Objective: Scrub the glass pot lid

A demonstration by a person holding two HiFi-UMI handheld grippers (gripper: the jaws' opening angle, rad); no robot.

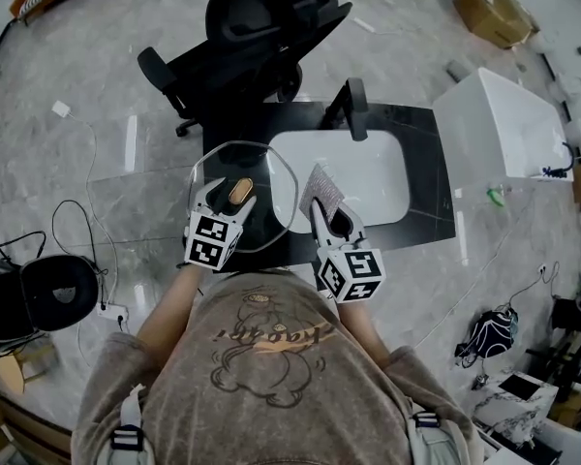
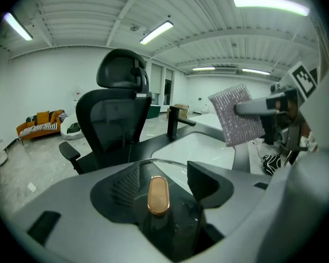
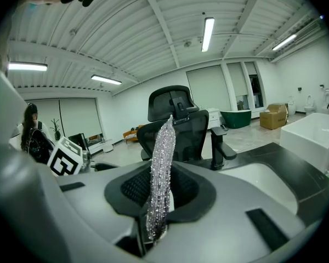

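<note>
Centre-left in head view: glass lid (image 1: 261, 168) lies on bench (image 1: 426, 163), beside sink (image 1: 368, 177). L gripper (image 1: 229, 198) wide open, knob (image 1: 240, 191) btwn jaws, ungripped. R gripper (image 1: 331, 223) clamps scrub pad (image 1: 321, 190). Risk: scrubbing w/ lid loose could skid it off the edge.

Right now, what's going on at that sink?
A person works two handheld grippers at the white sink in the black counter. The left gripper is open, its jaws either side of the copper-coloured knob of the round glass pot lid. The right gripper is shut on a sparkly silver scrubbing cloth beside the lid.
</note>
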